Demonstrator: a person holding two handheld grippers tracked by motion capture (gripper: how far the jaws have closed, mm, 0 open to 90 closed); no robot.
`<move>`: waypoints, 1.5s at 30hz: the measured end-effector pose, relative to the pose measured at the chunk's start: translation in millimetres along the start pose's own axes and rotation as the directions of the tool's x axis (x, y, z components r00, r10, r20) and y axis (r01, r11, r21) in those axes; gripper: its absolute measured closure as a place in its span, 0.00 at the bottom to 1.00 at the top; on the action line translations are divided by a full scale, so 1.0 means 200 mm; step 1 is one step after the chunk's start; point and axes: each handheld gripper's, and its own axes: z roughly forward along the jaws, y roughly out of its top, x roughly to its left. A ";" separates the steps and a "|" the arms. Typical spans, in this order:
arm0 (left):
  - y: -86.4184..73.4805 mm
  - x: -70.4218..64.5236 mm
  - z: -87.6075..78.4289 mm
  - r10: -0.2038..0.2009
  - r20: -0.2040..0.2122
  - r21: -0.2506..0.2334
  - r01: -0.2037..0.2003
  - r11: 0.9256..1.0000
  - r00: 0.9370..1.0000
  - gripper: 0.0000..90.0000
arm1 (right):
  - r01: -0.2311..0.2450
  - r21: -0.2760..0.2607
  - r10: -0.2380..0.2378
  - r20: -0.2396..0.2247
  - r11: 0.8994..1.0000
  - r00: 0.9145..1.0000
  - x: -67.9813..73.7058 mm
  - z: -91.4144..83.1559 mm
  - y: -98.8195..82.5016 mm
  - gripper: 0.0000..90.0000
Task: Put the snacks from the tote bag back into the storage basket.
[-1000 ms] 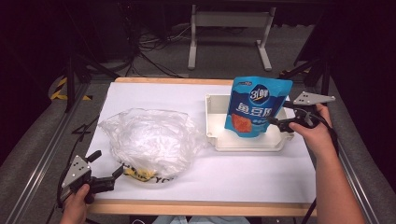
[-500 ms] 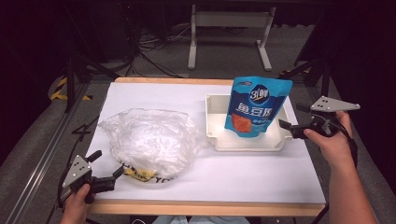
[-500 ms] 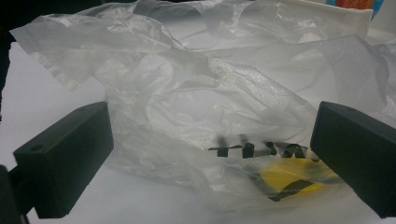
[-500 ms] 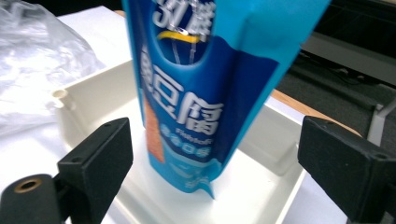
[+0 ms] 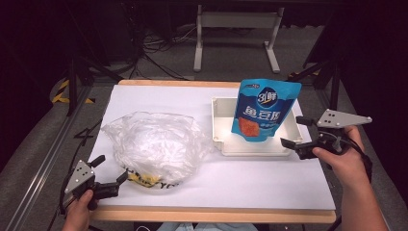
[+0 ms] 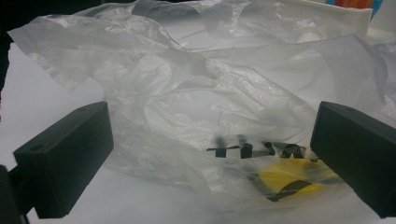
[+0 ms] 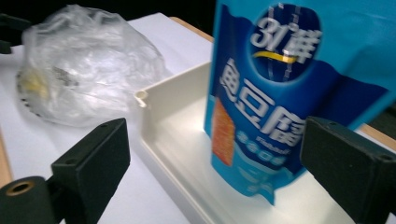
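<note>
On the white-covered table (image 5: 159,98) there was one blue stand-up snack pouch with white lettering and an orange panel (image 5: 264,109), one shallow cream plastic tray (image 5: 220,126), one crumpled clear plastic bag with black print and something yellow inside (image 5: 153,144), and two hand-held grippers. The pouch stood upright in the tray, its long axis vertical – sealed top edge uppermost, base on the tray floor towards the tray's right end, printed face turned to the person's side of the table. In the right gripper view the pouch (image 7: 275,93) rose between the two black jaws but farther off, with neither pad touching it, and the tray (image 7: 168,116) ran lengthwise away beneath it. The right gripper (image 5: 296,132) sat just off the tray's right edge, pointing left at the pouch; it was released, the jaws having just been opening, with nothing pressed between them. The bag lay well apart from the tray on the left half of the table, a loose mound wider than tall, its printed, yellow end at the near edge. The left gripper (image 5: 111,169) rested at the near left corner, pointing right and slightly away at that near end; in the left gripper view its jaws stood wide on either side of the bag (image 6: 210,107) – spread, not clenched, the film lying between them but ungripped
</note>
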 end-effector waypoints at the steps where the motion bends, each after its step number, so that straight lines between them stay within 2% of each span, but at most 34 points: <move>1: 0.00 0.00 0.00 0.002 0.002 0.000 -0.002 1.000 1.000 0.00 | 0.005 -0.008 -0.005 -0.025 1.000 1.000 0.02 0.00 0.01 0.10; 3: 0.00 0.00 0.00 0.002 0.002 0.000 -0.002 1.000 1.000 0.00 | 0.012 -0.015 -0.013 -0.078 1.000 0.997 0.06 0.01 0.01 0.10; 10: 0.00 0.00 0.00 0.003 0.002 -0.007 -0.003 1.000 1.000 0.00 | 0.010 -0.036 -0.014 -0.125 0.999 0.992 0.14 0.06 -0.03 0.09; 11: 0.00 0.00 0.00 0.006 0.002 0.007 -0.006 1.000 1.000 0.00 | 0.010 -0.030 -0.014 -0.133 0.999 0.991 0.15 0.07 -0.04 0.09; 13: 0.00 0.00 0.00 0.004 0.002 -0.002 -0.004 1.000 1.000 0.00 | 0.009 -0.016 -0.012 -0.149 1.000 0.989 0.16 0.10 -0.07 0.08; 21: 0.00 0.00 0.00 0.007 0.002 0.002 -0.007 1.000 1.000 0.00 | -0.004 -0.031 -0.002 -0.161 1.000 0.987 0.19 0.17 -0.14 0.06; 29: 0.00 0.00 0.00 0.005 0.003 -0.009 -0.005 1.000 1.000 0.00 | 0.005 -0.046 -0.011 -0.136 0.999 0.991 0.24 0.29 -0.25 0.04; 34: 0.00 0.00 0.00 0.009 0.005 -0.011 -0.009 1.000 1.000 0.00 | -0.001 -0.039 -0.004 -0.140 0.999 0.990 0.27 0.37 -0.32 0.04; 38: 0.00 0.00 0.00 0.007 0.006 -0.012 -0.007 1.000 1.000 0.00 | -0.015 -0.046 0.008 -0.148 0.999 0.989 0.28 0.41 -0.35 0.04; 45: 0.00 0.00 0.00 0.005 0.012 -0.013 -0.005 1.000 1.000 0.00 | -0.046 -0.065 0.037 -0.131 0.997 0.991 0.27 0.46 -0.42 0.04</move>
